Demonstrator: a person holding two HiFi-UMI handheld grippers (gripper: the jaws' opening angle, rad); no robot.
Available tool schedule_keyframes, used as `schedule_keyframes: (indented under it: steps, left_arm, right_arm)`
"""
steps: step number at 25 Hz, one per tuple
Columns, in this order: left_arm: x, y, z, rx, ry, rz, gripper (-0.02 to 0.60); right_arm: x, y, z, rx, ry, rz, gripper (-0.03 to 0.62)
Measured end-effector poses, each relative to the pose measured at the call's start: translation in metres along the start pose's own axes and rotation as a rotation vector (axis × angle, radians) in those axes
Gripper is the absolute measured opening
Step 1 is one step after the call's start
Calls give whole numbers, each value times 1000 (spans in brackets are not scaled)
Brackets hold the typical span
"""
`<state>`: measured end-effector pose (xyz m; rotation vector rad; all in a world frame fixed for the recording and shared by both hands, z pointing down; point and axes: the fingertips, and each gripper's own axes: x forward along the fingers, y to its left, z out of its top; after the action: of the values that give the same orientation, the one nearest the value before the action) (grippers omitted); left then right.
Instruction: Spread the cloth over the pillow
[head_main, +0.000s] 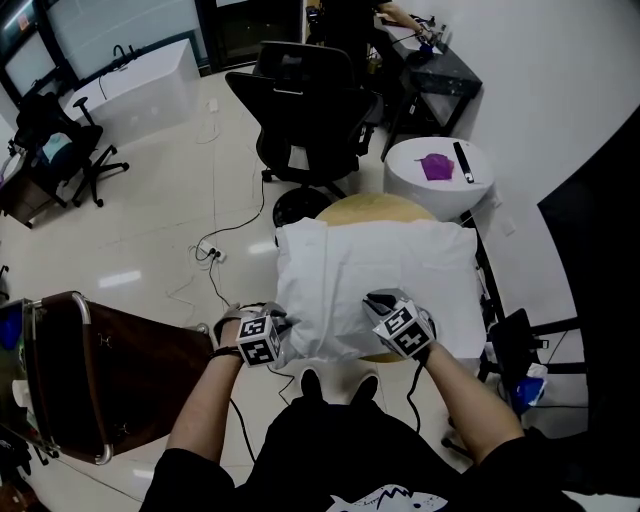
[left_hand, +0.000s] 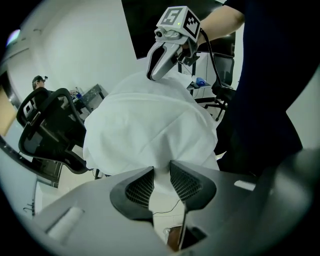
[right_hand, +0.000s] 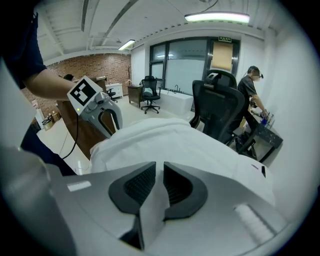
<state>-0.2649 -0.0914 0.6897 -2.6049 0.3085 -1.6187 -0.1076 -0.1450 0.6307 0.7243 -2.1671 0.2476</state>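
Bright ceiling strip light (right_hand: 217, 18), floor (head_main: 120, 278) glare, fisheye-warped dark edges, foreground perhaps slightly soft.

Left gripper (left_hand: 161, 174) and right gripper (right_hand: 160, 169) side by side, both nose-down, fingers (left_hand: 140, 188) tight on cloth (left_hand: 150, 125).

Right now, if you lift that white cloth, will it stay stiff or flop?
Probably floppy: the cloth wrinkles and follows the bulge beneath it. Likely light and thin, since a fold fits between the right gripper's nearly closed jaws.

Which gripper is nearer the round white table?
Right. The right gripper holds the cloth on the side toward the table; the left gripper holds the opposite corner, farther away.
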Motion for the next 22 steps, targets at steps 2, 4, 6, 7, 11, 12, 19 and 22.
schedule_keyframes:
  steps: [2,4,6,7,11,12,19,22]
  left_arm:
    - [-6,-1,-2,-8,-6,20,73]
    - [-15,-2,-4,-24,-13,42,55]
    - [-23,-4,-9,-38,-11,61,43]
    - [-27,-6,-12,-42,-7,69,32]
    - [-40,-16,-20,-55,8,94,0]
    - [-42,-19,-22,-59,15,99,0]
    - [-58,-48,-46,-194,20,123,0]
    - [-59,-64,-54,-255,14,117,0]
  right_arm:
    - [3,-1,-2,-5,7,-2,57]
    - [3,-1,-3,-4,9,0,57]
    - [4,-1,-3,-7,9,0,57]
    - [5,-2,-4,-8,8,1,57]
    - [8,-2,-7,-1,12,3,57]
    - [8,-2,-7,-4,14,3,58]
    - [10,-4,-7,-24,18,7,57]
    - [12,-3,-8,-23,21,19,57]
